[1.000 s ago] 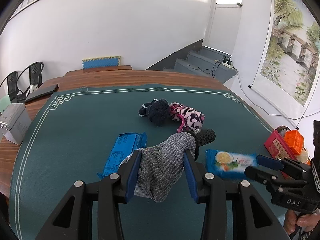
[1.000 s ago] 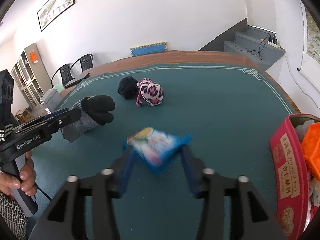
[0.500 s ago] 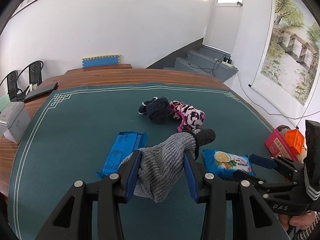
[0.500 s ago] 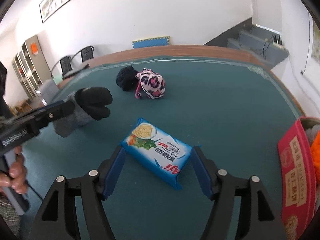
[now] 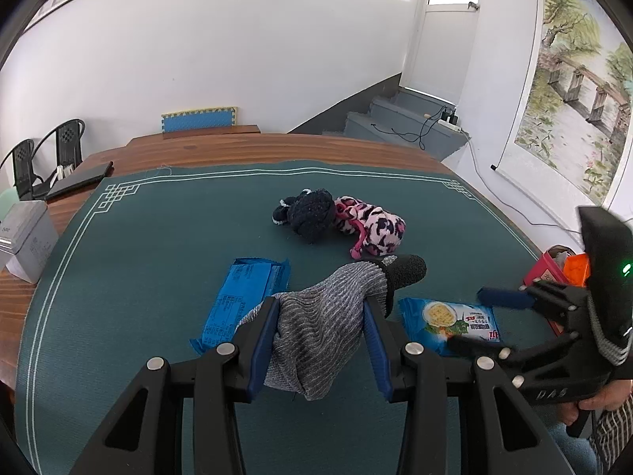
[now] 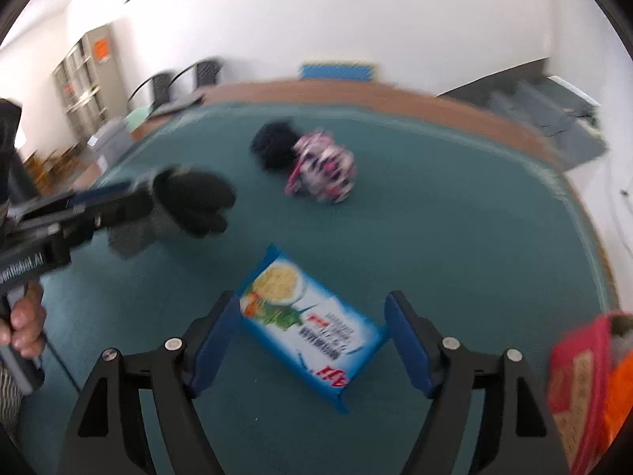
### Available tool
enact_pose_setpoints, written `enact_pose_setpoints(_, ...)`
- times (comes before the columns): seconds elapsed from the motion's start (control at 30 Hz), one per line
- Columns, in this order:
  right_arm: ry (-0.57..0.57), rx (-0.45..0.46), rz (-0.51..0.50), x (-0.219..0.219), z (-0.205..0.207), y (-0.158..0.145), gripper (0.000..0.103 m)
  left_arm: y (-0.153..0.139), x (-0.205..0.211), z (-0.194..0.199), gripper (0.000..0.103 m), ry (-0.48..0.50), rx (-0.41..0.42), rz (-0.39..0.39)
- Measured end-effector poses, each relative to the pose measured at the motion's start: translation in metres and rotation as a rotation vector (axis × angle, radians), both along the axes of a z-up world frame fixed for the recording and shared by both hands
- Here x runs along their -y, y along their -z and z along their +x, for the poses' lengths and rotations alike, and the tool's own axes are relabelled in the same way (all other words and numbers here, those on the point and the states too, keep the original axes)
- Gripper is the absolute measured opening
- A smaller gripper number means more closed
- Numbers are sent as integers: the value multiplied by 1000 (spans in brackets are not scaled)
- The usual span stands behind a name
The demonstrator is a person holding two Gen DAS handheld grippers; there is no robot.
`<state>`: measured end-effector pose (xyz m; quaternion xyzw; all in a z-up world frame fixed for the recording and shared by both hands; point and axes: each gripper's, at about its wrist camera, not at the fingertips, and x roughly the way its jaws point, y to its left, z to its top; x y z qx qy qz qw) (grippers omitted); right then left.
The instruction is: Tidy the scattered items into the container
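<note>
Left tongs (image 5: 320, 340) clench a soft, limp grey glove (image 5: 328, 316) above the green surface (image 5: 158, 245); right tongs (image 6: 312, 336), opening, straddle a light, crinkly, probably slippery noodle packet (image 6: 312, 324), best pinched across its narrow sides.

Between left jaws: glove (image 5: 324, 328).
Left of them: biscuit packet (image 5: 241, 301).
Between right jaws: noodle packet (image 6: 308, 324).
Right of them: tin (image 6: 573, 388).
</note>
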<state>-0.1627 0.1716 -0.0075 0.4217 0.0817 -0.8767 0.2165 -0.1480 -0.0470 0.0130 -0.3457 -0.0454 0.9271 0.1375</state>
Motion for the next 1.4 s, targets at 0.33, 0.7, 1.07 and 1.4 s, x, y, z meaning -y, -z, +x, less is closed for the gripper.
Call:
enact_pose_setpoints(0.33, -95, 18, 90, 19, 30, 12, 79, 0, -1, 1, 44, -5, 2, -4)
enact_pose_setpoints(0.7, 179, 36, 25, 5, -3, 14, 73, -1, -1, 1, 44, -3, -2, -4)
enact_pose_setpoints(1.07, 230, 38, -31, -9, -7, 0, 79, 1, -2, 0, 44, -8, 4, -5)
enact_pose_setpoints(1.4, 309, 42, 25, 2, -23, 10, 51, 1, -5, 0, 44, -2, 3, -10)
